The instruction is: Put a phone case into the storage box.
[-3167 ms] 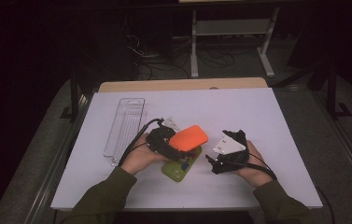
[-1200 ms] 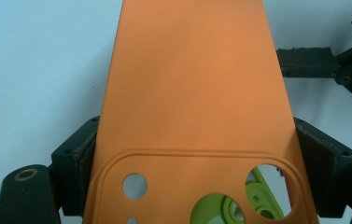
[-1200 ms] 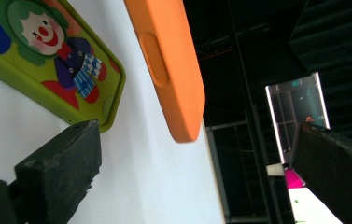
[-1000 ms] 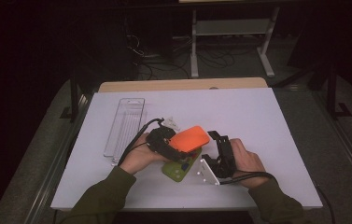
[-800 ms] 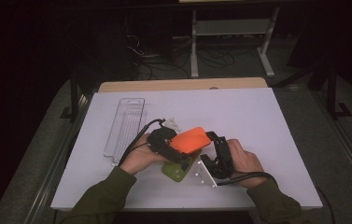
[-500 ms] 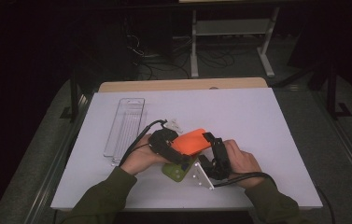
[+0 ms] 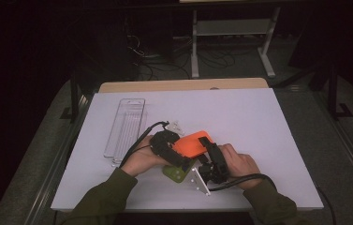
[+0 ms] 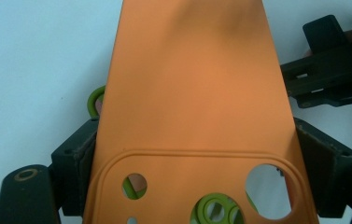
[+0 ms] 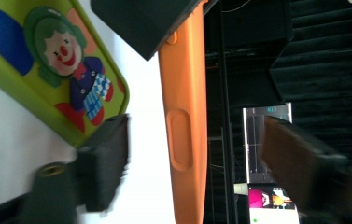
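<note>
An orange phone case (image 7: 192, 144) is held tilted above the white table, with my left gripper (image 7: 173, 152) shut on it. In the left gripper view the orange case (image 8: 192, 88) runs up between both jaws of my left gripper (image 8: 197, 158). Under it lies a green phone case (image 7: 176, 174) with a clown picture (image 9: 66, 56). My right gripper (image 7: 208, 149) is at the orange case's far end. Its jaws have just been closing. In the right gripper view the case's edge (image 9: 185, 116) stands between the jaws of my right gripper (image 9: 201, 163), with a gap on each side.
A clear plastic tray (image 7: 126, 124) lies at the table's left. A small white piece (image 7: 176, 126) sits just behind the left hand. Cables trail from both grippers. Dark floor, shelving and wires lie beyond the table's far edge.
My right hand has come in from the right to the orange case's end, and its jaws have narrowed around the edge. The left hand has kept still with the case.
</note>
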Available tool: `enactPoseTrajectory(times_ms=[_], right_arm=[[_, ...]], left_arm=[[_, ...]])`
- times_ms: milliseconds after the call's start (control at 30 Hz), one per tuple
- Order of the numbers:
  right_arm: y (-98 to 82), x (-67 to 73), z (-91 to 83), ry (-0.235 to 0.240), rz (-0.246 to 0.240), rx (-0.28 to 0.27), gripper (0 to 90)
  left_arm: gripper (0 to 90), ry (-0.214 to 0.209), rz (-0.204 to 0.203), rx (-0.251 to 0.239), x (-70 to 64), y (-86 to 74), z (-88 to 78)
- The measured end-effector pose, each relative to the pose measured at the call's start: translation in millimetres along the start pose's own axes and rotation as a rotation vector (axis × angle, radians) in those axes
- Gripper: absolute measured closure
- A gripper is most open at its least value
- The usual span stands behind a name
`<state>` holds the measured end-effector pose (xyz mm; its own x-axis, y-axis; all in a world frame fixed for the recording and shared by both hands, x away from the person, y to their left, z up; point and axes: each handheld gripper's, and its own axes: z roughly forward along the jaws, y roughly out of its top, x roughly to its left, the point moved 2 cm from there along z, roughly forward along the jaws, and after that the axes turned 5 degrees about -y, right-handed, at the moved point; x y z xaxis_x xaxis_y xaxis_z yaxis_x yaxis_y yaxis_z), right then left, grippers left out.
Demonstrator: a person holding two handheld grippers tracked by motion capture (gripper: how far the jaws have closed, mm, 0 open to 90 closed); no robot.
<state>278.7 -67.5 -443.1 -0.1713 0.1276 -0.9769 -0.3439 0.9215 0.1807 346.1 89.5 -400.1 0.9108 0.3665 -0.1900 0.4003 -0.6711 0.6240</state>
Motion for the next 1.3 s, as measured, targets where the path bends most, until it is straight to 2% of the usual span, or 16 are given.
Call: enactPoseTrajectory(times_ms=[33,233,467,567,1000,1167,1300], right_arm=[[0.3,0.1,0.1,0.005,-0.003,0.002,32.5],[2.4,2.6,-0.3,0.033,-0.015,0.012,41.9],[3.7,3.6,-0.9,0.023,-0.031,0.011,51.6],[4.2,3.8,-1.1,0.021,-0.032,0.011,52.6],[7.9,5.1,-2.6,0.023,-0.055,0.003,71.1],[8.3,4.4,-3.2,0.021,-0.059,0.009,74.8],[9.3,3.0,-4.7,0.015,-0.060,0.019,79.8]], left_arm=[[15.7,-0.001,0.012,0.012,0.8,0.0,-0.7],[15.7,-0.005,0.014,0.014,0.0,0.2,-0.5],[15.7,-0.007,0.010,0.010,-1.0,0.1,0.9],[15.8,-0.007,0.022,0.020,-0.3,0.0,0.6],[15.7,-0.007,0.003,0.011,0.6,-1.2,2.1],[15.6,-0.022,0.003,0.014,2.2,-1.0,1.1],[15.3,-0.061,-0.030,-0.004,3.5,-0.8,1.8]])
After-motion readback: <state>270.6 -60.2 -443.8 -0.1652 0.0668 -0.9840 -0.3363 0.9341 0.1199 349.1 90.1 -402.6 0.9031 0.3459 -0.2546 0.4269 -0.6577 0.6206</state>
